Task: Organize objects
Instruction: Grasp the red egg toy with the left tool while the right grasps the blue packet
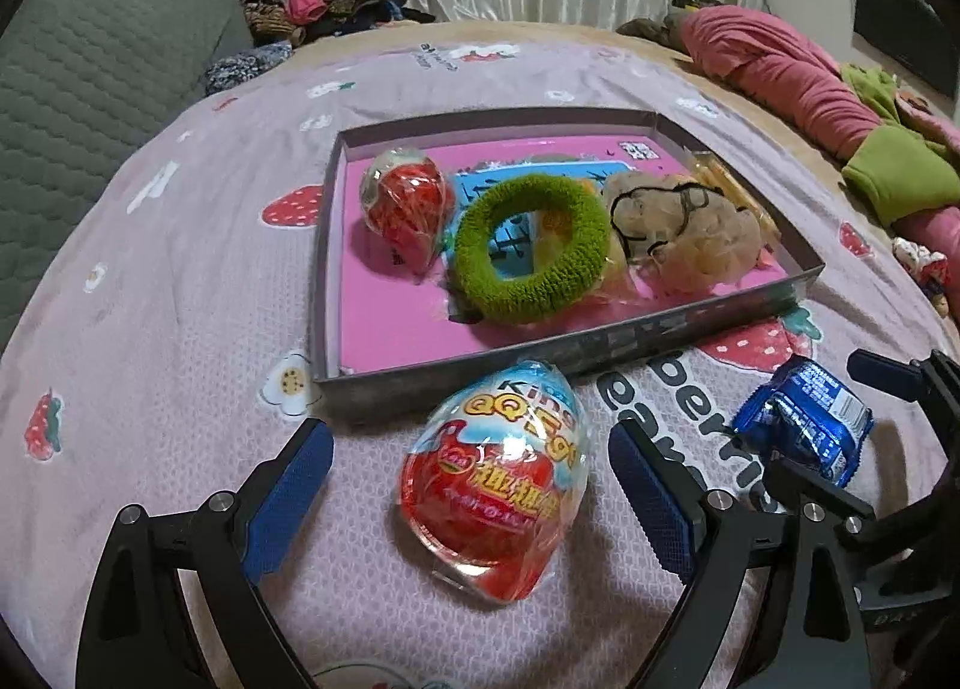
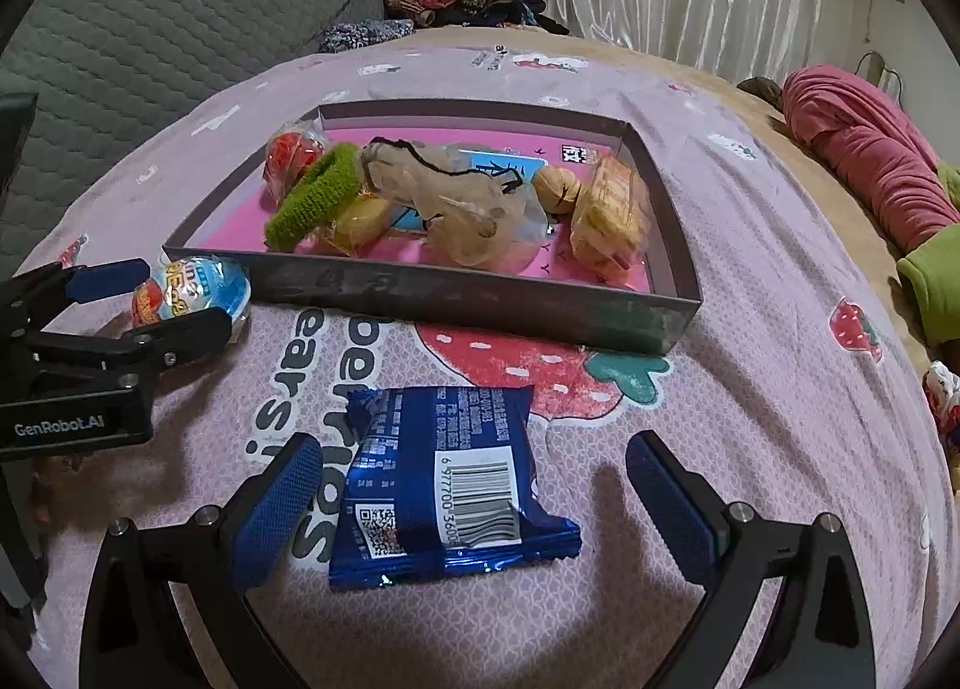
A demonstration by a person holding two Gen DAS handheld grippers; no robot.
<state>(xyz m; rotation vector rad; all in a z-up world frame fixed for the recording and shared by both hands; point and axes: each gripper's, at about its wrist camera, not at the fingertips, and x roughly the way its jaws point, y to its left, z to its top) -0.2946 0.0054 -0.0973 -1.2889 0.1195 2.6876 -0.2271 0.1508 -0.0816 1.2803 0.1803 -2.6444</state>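
L tongs [image 1: 471, 473] spread wide, pads either side of an egg [image 1: 495, 485] w/ gaps both sides, not touching. Egg is foil-wrapped, red/blue, lying on the sheet [image 1: 180, 281] just outside the tray's near wall. R tongs [image 2: 474, 485] also wide, straddling a blue packet [image 2: 444, 485]; packet lies flat, barcode up, closer to the left pad, clear of the right one. Packet sits on the strawberry print in front of the tray [image 2: 480, 299], near but apart from it.

In the right wrist view L tongs show at far left w/ egg between the fingers; in the left wrist view R tongs show at far right around the packet.

Tray: shallow grey box, pink liner. Inside, L to R: 2nd egg [image 1: 405, 203], green ring [image 1: 531, 248], mesh pouch [image 1: 678, 233] w/ black cord, wrapped biscuits [image 2: 612, 215] by the right wall. A walnut [image 2: 558, 185] sits between pouch & biscuits; yellowish wrapped item [image 2: 360, 221] under the ring, can't tell what.

Pink bedding [image 2: 870, 149] bunched at far right edge of bed.
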